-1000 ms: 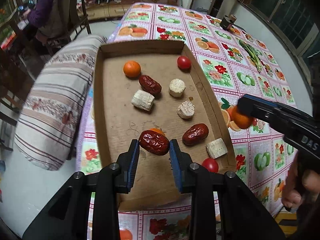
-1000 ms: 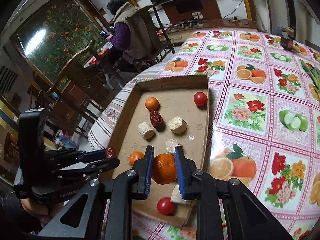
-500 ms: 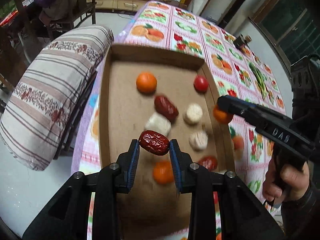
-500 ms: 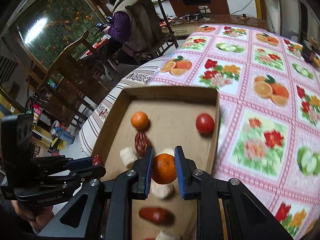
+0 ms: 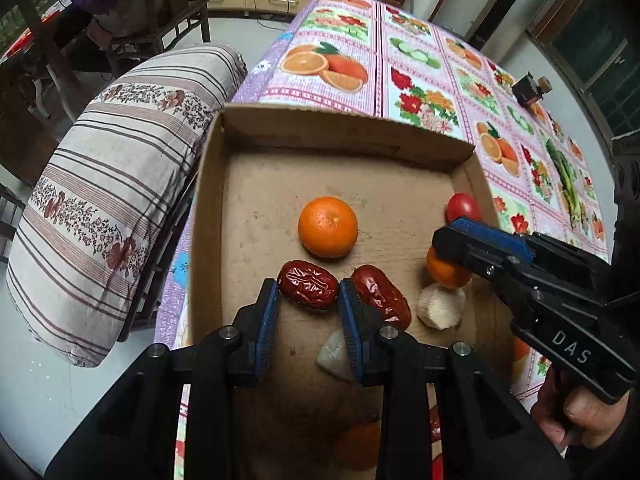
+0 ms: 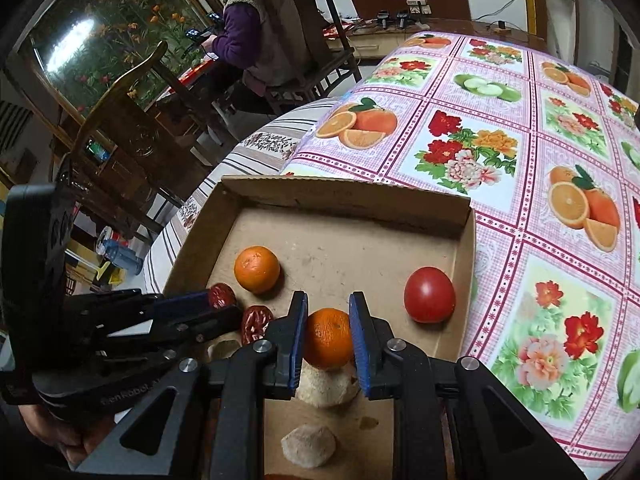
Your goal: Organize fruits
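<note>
Wrinkled and dark red, the held date [image 5: 306,285] sits between the blue pads of the left gripper [image 5: 307,308], which is closed on it, just above the floor of the cardboard box [image 5: 340,130]. The right gripper [image 6: 328,334] is closed on a small tangerine [image 6: 328,338], above a pale cut piece [image 6: 324,386] in the box.

All places here are relative to the loose orange [image 5: 327,227] that lies in the far half of the box. The held date is just in front of it. A 2nd date [image 5: 382,296] lies in front of it and a little to the right, touching the outer side of the left gripper's right pad. The held tangerine is to the right of it, and a red tomato [image 6: 430,294] is further right, by the box wall. Another pale piece [image 6: 308,444] lies nearer to the cameras. Under the box is a tablecloth [image 6: 500,152] with printed fruit and flowers.

I think 3 things can go wrong. The left gripper can push the 2nd date when it opens, because they touch. The tangerine can roll off the pale piece if it is released on top of it. The 2 grippers are near each other and can collide.

The letters "DAS" are readable on the right gripper's body. The lettering on the left gripper's body is only partly legible.
</note>
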A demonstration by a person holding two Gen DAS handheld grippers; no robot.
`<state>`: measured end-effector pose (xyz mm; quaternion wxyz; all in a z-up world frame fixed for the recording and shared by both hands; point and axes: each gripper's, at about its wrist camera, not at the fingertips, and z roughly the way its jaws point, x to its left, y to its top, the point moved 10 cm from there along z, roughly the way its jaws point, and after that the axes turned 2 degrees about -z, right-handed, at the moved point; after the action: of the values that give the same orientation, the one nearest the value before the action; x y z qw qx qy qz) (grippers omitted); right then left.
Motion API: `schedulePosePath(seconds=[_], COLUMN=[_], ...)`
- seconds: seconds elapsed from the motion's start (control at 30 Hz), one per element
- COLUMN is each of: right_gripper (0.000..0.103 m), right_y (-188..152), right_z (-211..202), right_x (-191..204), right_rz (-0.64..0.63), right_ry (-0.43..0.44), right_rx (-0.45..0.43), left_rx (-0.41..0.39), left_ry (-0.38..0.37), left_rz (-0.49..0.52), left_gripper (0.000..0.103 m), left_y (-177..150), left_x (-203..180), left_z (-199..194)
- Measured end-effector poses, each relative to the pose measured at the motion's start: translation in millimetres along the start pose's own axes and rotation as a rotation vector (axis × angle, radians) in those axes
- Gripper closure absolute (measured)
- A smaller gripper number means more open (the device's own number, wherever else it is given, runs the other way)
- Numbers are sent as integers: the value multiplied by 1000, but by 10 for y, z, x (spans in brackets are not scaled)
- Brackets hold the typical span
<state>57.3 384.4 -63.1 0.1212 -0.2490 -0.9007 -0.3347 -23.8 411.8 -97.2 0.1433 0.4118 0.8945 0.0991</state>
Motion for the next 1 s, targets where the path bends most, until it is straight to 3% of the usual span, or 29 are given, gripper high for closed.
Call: schedulePosePath(seconds=[0.27,0.37,0.5,0.63,0.7,0.77,1.0], right_gripper=[78,68,68,59,59,57,45], right_y=[-12,-18,-22,-18,-37,-63,-250], right_z=[113,113,73,-30,-111,-182,-424], right_x=[48,65,95,114,139,157,212], right_rz=[1,-1,-28,-34,-42,-58,-100], right_ry=[17,17,7,9,13,6,1], right_rx=[30,31,33,20,13,7,4], left_rx=[-7,-5,-2,-19,-32,-56,-68], left_ry=[27,26,41,45,52,50,44], left_rz=[36,35,42,48,52,51,97], left_gripper=[75,74,74,73,52,42,41], left_y=[10,13,-5,-58,-94,-143,-418], left_x=[-25,-21,-20,-29,-23,-22,-88], left_z=[38,37,28,-58,-114,-200,-375])
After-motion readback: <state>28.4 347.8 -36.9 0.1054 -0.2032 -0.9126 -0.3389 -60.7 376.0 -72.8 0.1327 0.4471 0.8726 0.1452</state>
